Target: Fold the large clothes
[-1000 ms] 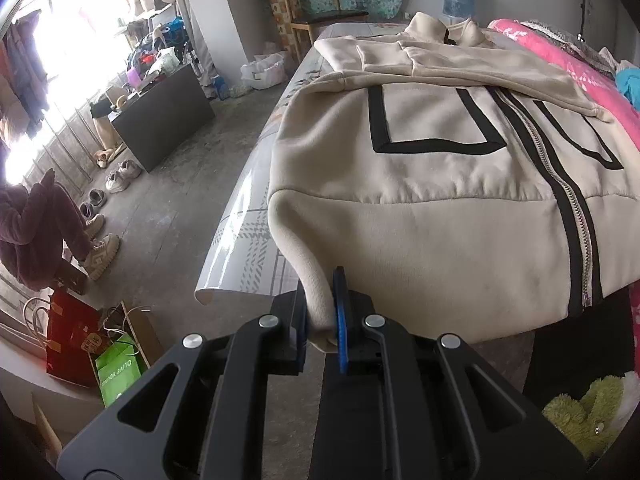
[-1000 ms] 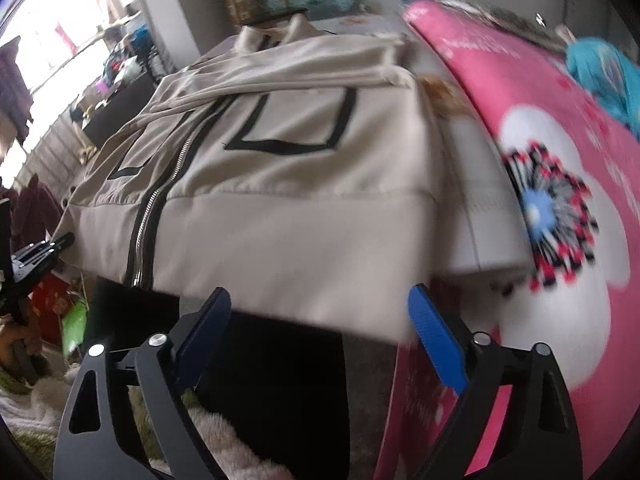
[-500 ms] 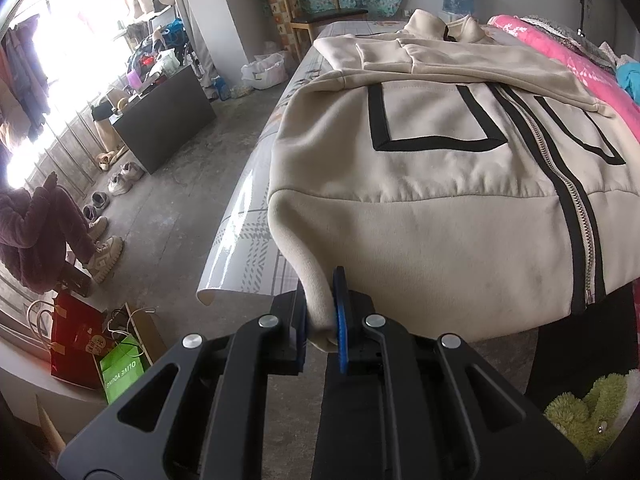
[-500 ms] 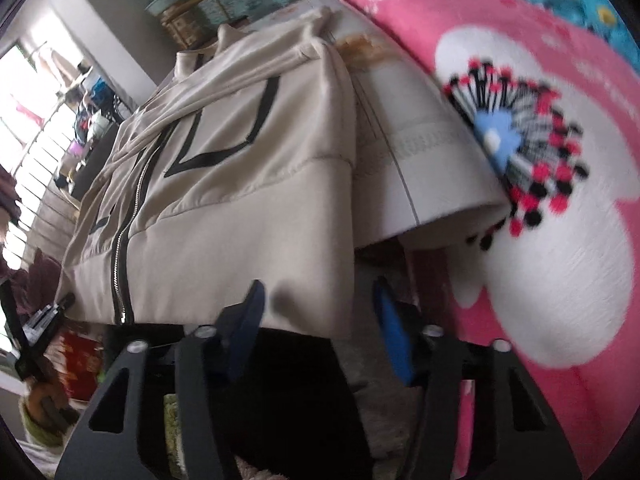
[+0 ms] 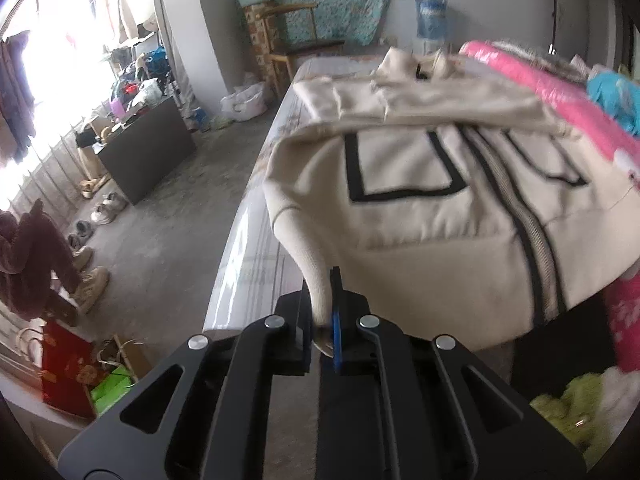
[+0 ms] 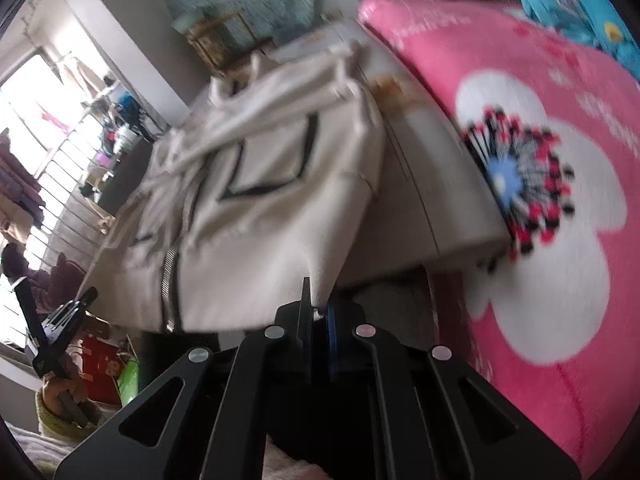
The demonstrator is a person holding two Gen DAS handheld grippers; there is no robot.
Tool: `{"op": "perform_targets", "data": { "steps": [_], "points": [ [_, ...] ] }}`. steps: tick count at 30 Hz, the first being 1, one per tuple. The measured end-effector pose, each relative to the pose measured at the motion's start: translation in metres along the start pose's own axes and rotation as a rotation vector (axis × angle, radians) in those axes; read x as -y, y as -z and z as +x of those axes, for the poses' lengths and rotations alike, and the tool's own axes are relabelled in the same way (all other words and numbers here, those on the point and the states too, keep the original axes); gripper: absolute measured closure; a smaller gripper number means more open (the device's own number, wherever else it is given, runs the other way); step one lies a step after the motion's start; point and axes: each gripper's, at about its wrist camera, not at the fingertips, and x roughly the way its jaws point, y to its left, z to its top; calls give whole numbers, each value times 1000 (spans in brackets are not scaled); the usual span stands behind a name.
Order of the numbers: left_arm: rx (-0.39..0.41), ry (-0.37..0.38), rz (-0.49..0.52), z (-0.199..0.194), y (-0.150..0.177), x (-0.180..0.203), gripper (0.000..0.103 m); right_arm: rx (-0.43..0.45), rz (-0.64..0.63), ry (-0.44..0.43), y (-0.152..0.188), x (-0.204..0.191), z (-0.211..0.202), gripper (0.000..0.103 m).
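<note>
The right gripper (image 6: 318, 312) has just clamped the jacket's (image 5: 420, 216) near right hem corner; the left gripper (image 5: 322, 316) already pinches the left. Both corners lift off the bed's (image 5: 248, 264) near edge, so folding can begin.

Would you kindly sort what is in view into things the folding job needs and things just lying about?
For the job:
- beige zip jacket
- left tool, shut on its hem corner
- right tool, shut on the other corner

Lying about:
- pink flowered blanket
- wooden chair
- shoes
- green bag
</note>
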Motion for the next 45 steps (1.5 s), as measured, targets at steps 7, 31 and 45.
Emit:
{"op": "perform_targets", "data": {
  "steps": [7,31,45],
  "points": [
    [22,97,-102,9,-46,-17,96,98,-20,-50,-57,-8,2,97],
    [-77,192,-265,146,-133,-51,56,67,122,-44,-179,37,137,79],
    [-148,86,-251,148,-94,-58,48,5,-61,81,-131,38,121,40]
  ]
}}
